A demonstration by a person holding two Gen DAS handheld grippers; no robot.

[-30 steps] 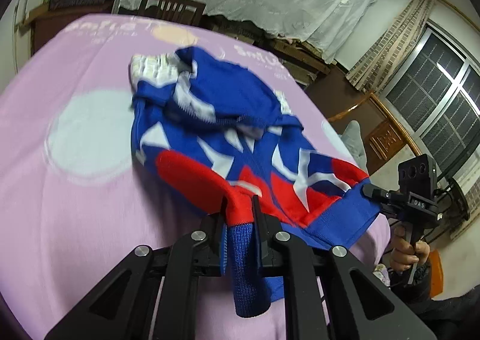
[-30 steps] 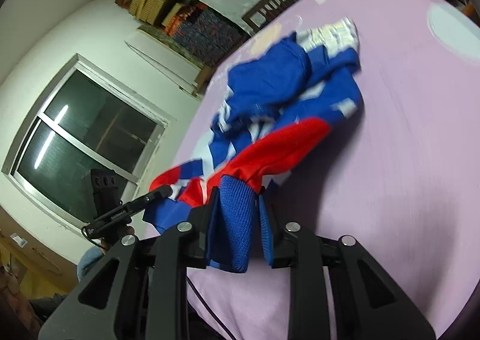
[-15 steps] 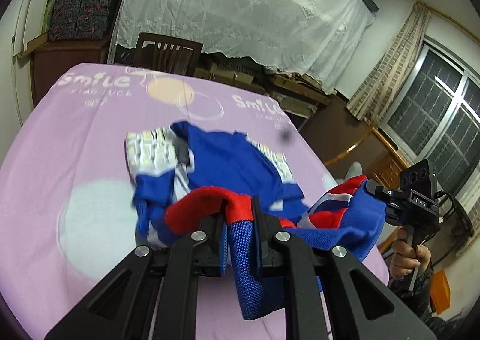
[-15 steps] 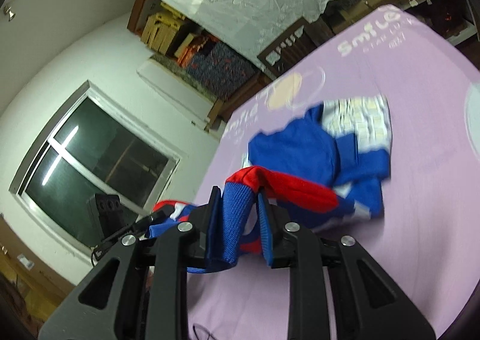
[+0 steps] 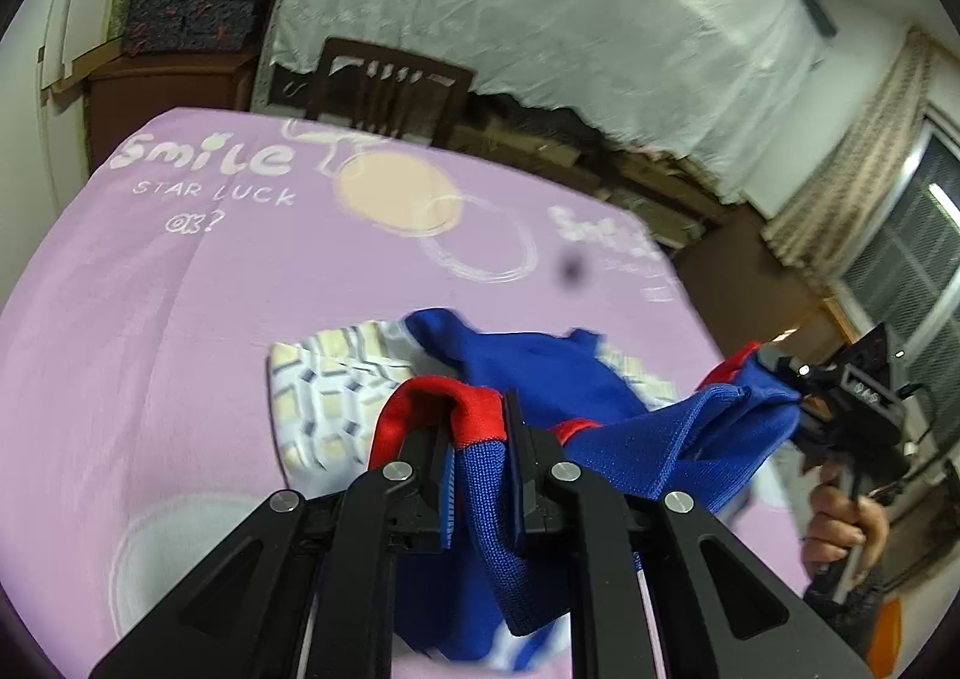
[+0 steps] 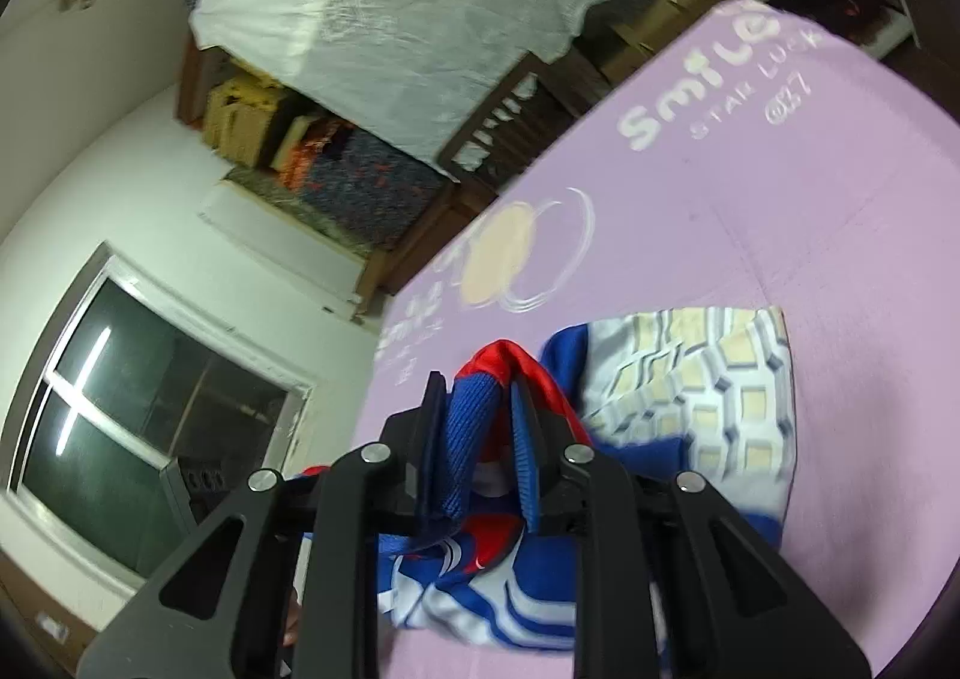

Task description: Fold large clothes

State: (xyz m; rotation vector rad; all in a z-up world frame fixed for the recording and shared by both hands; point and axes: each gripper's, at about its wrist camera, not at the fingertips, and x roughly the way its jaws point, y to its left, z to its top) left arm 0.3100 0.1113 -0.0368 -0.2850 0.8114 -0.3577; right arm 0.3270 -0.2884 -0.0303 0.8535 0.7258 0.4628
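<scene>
Clearly mid-fold, not finished. Left gripper (image 5: 477, 442) clamped on the ribbed blue hem with its red edge, low centre of the left wrist view; right gripper (image 6: 480, 439) likewise pinching a bunch of blue ribbing and red cloth, low centre of the right wrist view. Between the two, the garment (image 5: 540, 373) lifted along its near edge, a blue band stretched from the middle toward the right of the left wrist frame, where the other gripper and a hand (image 5: 846, 523) on its handle show. Beyond the fingers, a white and cream checked part (image 6: 708, 379) of the same garment lying on the lilac sheet (image 5: 150, 289), right of centre in the right wrist view, with blue cloth partly over it. More blue, white and red cloth hanging or heaped below the right jaws, at the bottom of that frame; hard to tell how flat it lies.

Judging by this: hem seized at two points and raised above the far part, so a first lengthwise fold probably in hand. Left to do: lowering the hem onto the far part, letting go, smoothing, then any further folds to bring the piece down to a neat packet. Sleeves not made out, so their folding cannot be judged.
</scene>
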